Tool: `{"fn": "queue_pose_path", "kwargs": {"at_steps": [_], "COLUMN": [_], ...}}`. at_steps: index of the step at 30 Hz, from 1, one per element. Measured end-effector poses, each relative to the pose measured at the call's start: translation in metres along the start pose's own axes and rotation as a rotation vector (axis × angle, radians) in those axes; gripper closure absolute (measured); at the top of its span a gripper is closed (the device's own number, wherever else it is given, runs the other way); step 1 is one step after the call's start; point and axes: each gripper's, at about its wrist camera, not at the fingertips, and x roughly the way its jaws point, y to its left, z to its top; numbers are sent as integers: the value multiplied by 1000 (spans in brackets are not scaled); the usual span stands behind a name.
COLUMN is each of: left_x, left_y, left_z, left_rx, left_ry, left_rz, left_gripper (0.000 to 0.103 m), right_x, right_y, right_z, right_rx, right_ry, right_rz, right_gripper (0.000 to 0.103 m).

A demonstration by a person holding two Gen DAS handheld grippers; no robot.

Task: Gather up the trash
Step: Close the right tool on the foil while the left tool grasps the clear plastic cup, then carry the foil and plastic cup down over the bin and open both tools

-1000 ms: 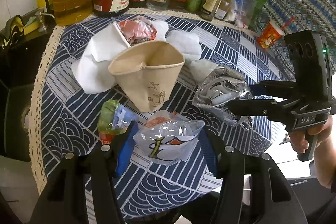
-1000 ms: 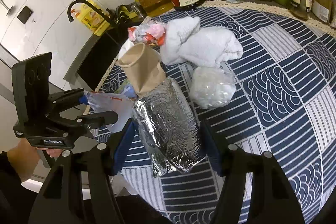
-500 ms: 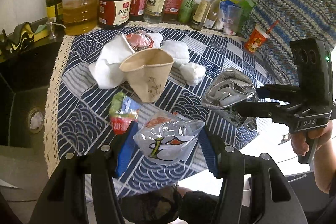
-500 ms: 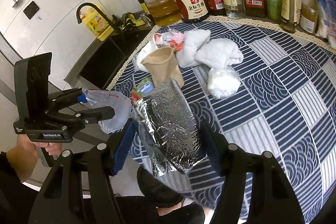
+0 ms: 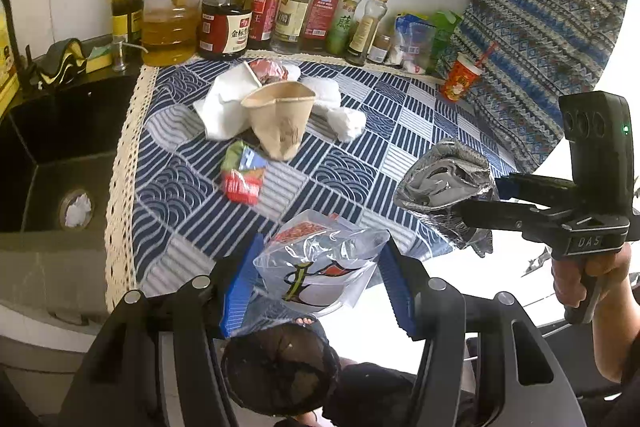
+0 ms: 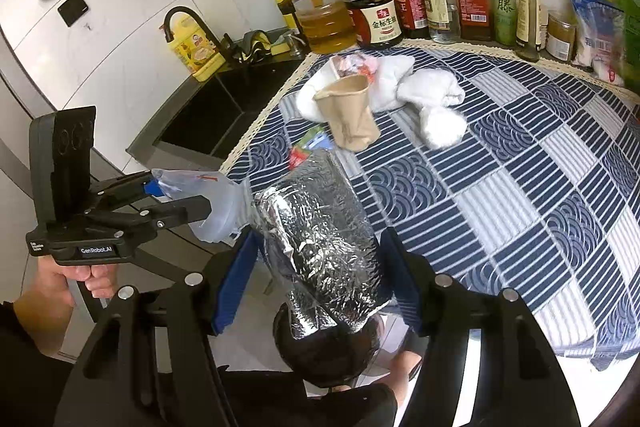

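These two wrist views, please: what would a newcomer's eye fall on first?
Probably the crinkled foil bag clamped in the right hand-held gripper, and the clear plastic bag in the left hand-held gripper, both off the table's near edge. Behind, a crushed paper cup lies among white tissues on the blue patterned tablecloth.

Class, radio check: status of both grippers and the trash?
Left gripper shut on clear bag. Right gripper shut on foil bag. Paper cup on table. Nothing blocking.

Crumpled foil bag (image 6: 320, 247) and clear plastic pouch (image 5: 320, 267) — both aloft, off the table's edge
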Motion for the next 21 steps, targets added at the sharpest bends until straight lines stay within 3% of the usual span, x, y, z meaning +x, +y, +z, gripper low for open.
{"fn": "queue_pose_path", "kwargs": {"at_steps": [11, 21], "left_x": [-19, -15], "left_y": [4, 23], "left_z": [-46, -81], "left_rx": [-26, -92], "left_ry": [16, 58], "left_rz": [-14, -6], "left_gripper": [47, 47], "right_x": [6, 41], "right_y": [40, 45], "right_z": [-39, -74], "right_rx": [12, 118], "right_ry": [20, 114], "right_rz": [7, 10], "right_gripper": [40, 40]}}
